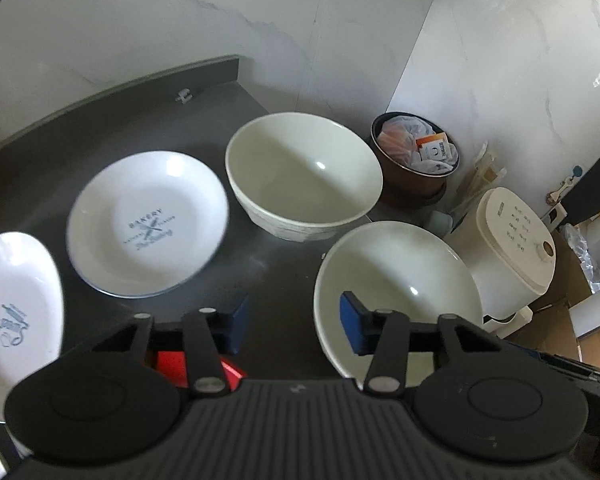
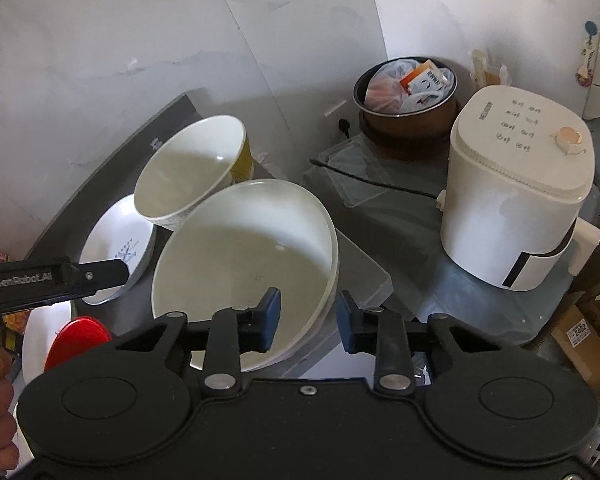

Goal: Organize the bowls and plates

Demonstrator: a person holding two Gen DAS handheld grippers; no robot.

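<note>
Right hand-held gripper (image 2: 307,318): I see it spread, straddling the near bowl (image 2: 244,268) rim.
Left hand-held gripper (image 1: 291,322): spread, empty, above the worktop (image 1: 100,120).

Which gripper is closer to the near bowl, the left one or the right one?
Right. The right gripper straddles the near bowl's rim, one finger inside and one outside, jaws open. The left gripper is open beside that bowl, over the counter.
</note>
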